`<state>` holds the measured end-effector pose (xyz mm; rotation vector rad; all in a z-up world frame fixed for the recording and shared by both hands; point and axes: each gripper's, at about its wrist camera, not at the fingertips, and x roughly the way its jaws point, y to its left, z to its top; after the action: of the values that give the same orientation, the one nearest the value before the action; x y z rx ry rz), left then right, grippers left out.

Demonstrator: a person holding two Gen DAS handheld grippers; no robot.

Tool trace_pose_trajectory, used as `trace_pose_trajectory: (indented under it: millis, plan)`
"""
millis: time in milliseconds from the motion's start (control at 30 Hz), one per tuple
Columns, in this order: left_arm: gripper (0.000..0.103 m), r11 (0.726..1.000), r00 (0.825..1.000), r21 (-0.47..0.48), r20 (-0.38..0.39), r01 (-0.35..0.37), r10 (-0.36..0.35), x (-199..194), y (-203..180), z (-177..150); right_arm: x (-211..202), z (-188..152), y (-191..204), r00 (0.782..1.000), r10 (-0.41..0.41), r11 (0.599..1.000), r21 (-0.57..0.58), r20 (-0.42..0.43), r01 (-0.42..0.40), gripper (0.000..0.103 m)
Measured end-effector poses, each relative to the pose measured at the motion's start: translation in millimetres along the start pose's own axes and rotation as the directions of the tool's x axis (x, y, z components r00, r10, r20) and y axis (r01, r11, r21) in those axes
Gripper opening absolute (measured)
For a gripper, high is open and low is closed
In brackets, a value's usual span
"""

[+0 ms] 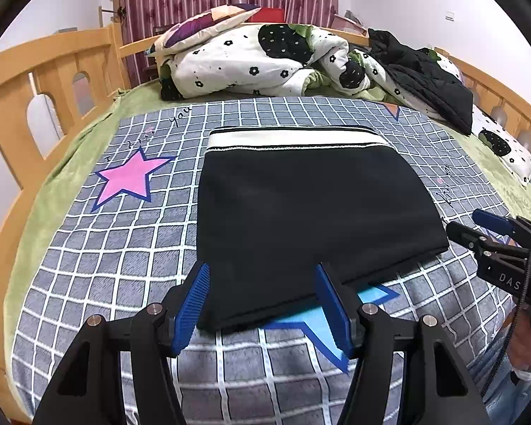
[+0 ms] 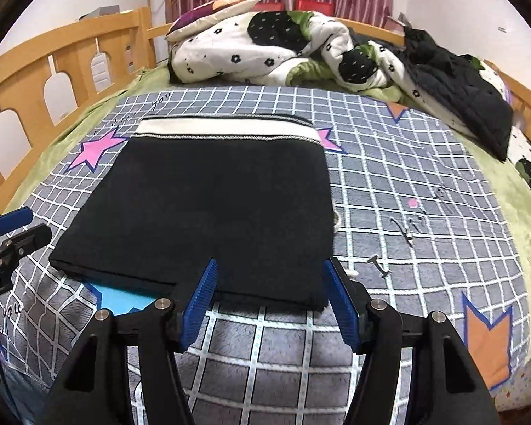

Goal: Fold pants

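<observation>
Pants (image 1: 311, 209), black with a white waistband, are seen folded into a neat block mid-frame on the checked blanket (image 1: 99, 248), while the left gripper (image 1: 262, 283) and right gripper (image 2: 269, 279) are held wide open with nothing gripped at the lower edge.

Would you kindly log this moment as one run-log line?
pants: folded rectangle, flat on checked blanket | left tongs: open at near edge | right tongs: open at near edge | nothing gripped
</observation>
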<state>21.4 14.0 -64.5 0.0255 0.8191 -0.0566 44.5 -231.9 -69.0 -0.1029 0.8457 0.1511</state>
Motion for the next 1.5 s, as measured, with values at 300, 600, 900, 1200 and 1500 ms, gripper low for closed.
trace_pose_trajectory:
  millis: [300, 600, 900, 1200, 1500]
  plan:
    - [0.065, 0.996, 0.997, -0.085, 0.068, -0.027, 0.033, -52, -4, -17, -60, -13, 1, 0.994, -0.022, 0.999, 0.027, 0.11, 0.02, 0.1]
    - [0.07, 0.986, 0.991, -0.142, 0.094, -0.085, 0.099, -66, -2, -37, -89, -25, -5, 0.989, -0.052, 0.997, 0.058, 0.142, 0.044, 0.103]
    - [0.07, 0.988, 0.985, -0.107, 0.122, -0.107, 0.12, -74, -16, -40, -96, -38, -10, 0.988, -0.076, 0.996, 0.061, 0.138, 0.068, 0.103]
    - [0.072, 0.989, 0.986, -0.107, 0.122, -0.099, 0.112, -74, -20, -41, -102, -41, -15, 0.985, -0.081, 0.995, 0.073, 0.149, 0.071, 0.103]
    - [0.072, 0.99, 0.987, -0.105, 0.122, -0.091, 0.104, -75, -22, -42, -105, -40, -18, 0.984, -0.082, 0.995, 0.076, 0.16, 0.071, 0.103]
